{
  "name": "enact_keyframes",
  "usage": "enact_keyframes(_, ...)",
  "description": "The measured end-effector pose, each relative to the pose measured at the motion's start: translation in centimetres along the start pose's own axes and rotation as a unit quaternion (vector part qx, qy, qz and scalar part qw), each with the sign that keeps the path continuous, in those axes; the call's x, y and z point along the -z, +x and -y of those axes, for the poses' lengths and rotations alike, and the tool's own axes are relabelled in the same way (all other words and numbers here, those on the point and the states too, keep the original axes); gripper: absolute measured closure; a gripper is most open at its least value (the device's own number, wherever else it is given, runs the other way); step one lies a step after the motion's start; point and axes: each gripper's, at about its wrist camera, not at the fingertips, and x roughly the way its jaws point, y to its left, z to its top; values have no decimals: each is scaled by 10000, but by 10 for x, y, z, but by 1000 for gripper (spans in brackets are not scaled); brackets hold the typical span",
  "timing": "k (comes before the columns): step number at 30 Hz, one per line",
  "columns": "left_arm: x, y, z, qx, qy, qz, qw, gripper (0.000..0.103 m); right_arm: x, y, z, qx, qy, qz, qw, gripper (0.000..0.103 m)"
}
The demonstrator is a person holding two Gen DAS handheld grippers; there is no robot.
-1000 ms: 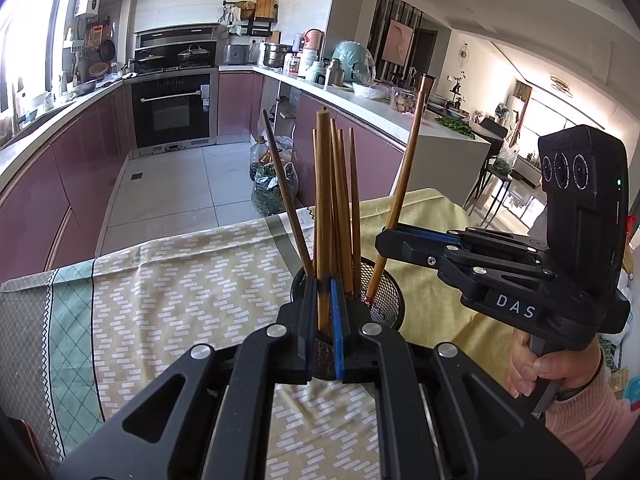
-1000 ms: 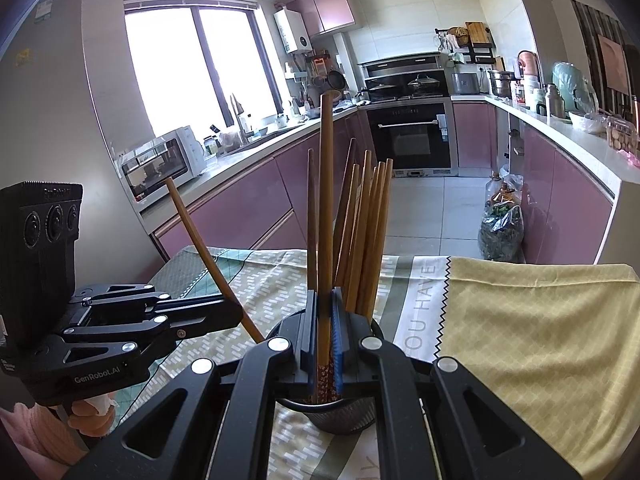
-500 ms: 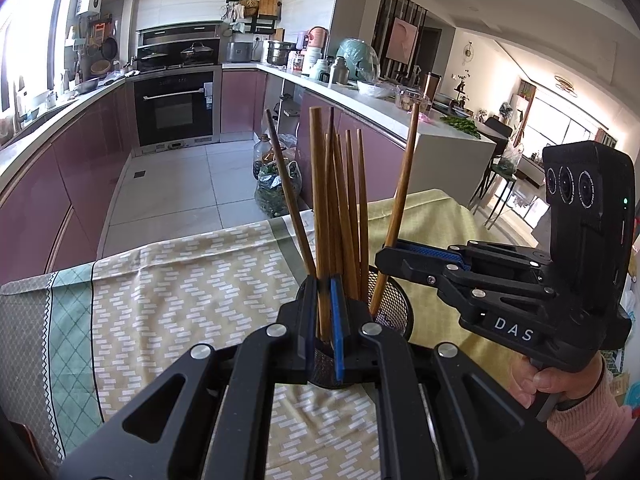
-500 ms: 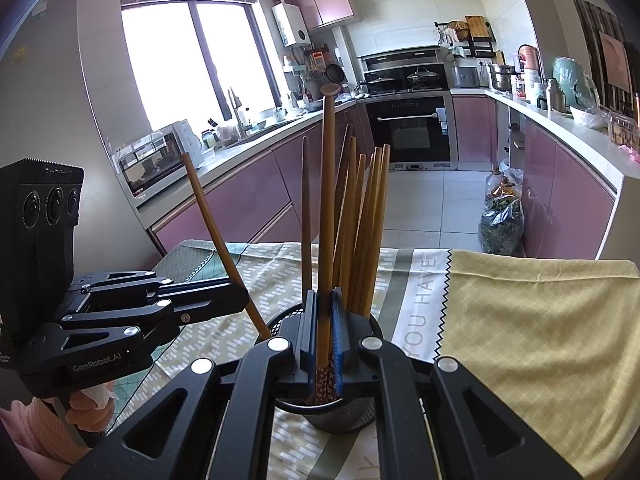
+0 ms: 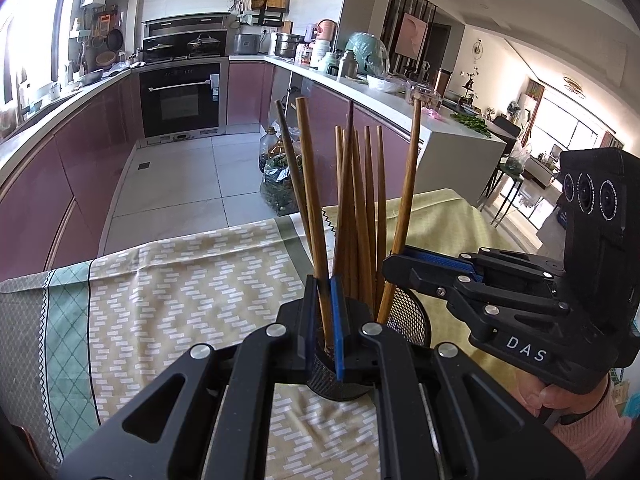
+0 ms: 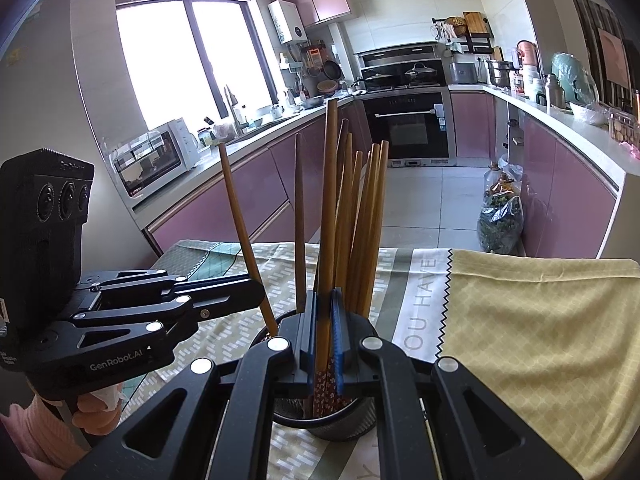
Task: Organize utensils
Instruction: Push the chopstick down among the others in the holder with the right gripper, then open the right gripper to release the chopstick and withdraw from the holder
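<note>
Chopsticks (image 5: 356, 216) in mesh holder (image 5: 408, 316) on patterned tablecloth (image 5: 168, 280), purple-cabinet kitchen

"DAS" on the right gripper (image 5: 394, 270), "GenRobot.AI" on the left gripper (image 6: 256, 292), "OU HAVE" on the tablecloth (image 6: 424, 300).

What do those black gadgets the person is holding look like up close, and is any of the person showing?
Each hand-held gripper is matte black plastic: jointed linkage bars with silver rivets and blue pads inside the fingers. The right hand-held gripper is printed "DAS"; the left hand-held gripper reads "GenRobot.AI". Each carries a boxy block with three round lenses. No cables show. The hands wear pink knit sleeves.
</note>
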Motion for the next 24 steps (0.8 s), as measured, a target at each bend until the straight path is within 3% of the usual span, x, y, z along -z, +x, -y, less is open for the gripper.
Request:
enact_keyframes(20, 13, 21, -8, 29, -71, -163, 9998, 95, 0, 5, 7, -4, 174, -27, 9998, 95)
enact_keyframes(24, 18, 15, -8, -47, -72, -64, 9999, 89, 2, 2, 5, -19, 164, -4, 9999, 84)
